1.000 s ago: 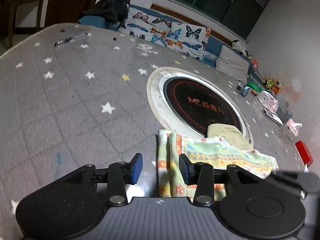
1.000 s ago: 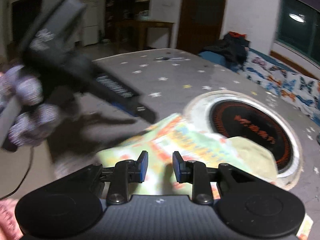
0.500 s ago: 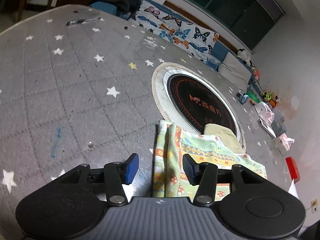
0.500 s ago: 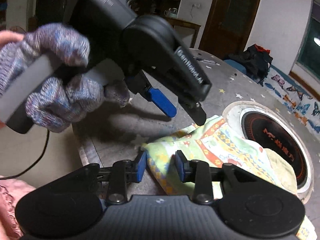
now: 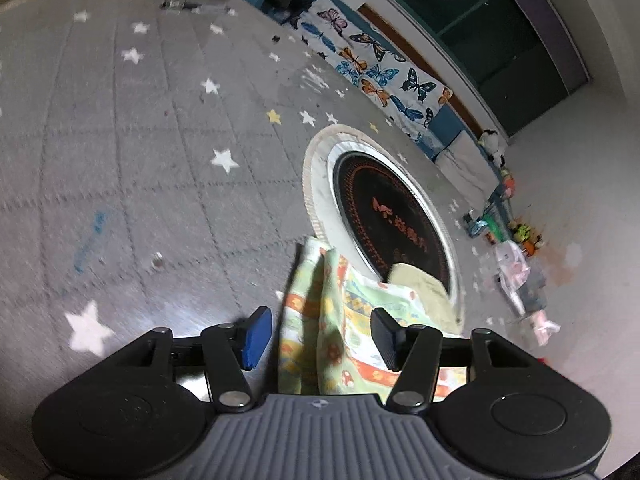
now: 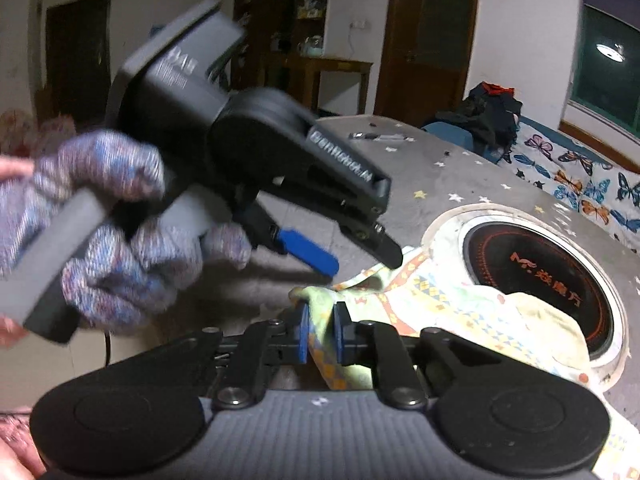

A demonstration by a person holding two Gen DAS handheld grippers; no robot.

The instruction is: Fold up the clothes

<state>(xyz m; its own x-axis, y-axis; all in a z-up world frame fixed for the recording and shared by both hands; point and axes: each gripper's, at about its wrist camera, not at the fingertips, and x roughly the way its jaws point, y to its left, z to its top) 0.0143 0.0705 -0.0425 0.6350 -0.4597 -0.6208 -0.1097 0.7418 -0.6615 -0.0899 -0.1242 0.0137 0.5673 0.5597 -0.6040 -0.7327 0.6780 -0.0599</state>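
A light green patterned garment [image 5: 344, 312] lies crumpled on the grey star-print table cover [image 5: 160, 160], beside the round black cooker plate [image 5: 392, 216]. My left gripper [image 5: 320, 336] hovers over the garment's near edge with its jaws opening. A ridge of cloth lies between the pads, untouched. In the right wrist view the left gripper [image 6: 352, 256] is held by a gloved hand [image 6: 100, 232], tips just above the garment [image 6: 432, 292]. My right gripper [image 6: 322, 332] is closing, and its pads pinch a raised fold of the garment's corner.
A pale yellow cloth [image 6: 540, 320] rests on the garment at the cooker plate's [image 6: 536, 264] rim. A butterfly-print sofa [image 5: 380, 72] with dark clothes [image 6: 488, 112] lies beyond the table. A pen [image 5: 196, 7] sits at the far edge, small clutter [image 5: 516, 272] at the right.
The right gripper's jaws closed onto a fold of the garment and lifted it slightly. The left gripper rolled, and its jaws widened over the cloth's edge.
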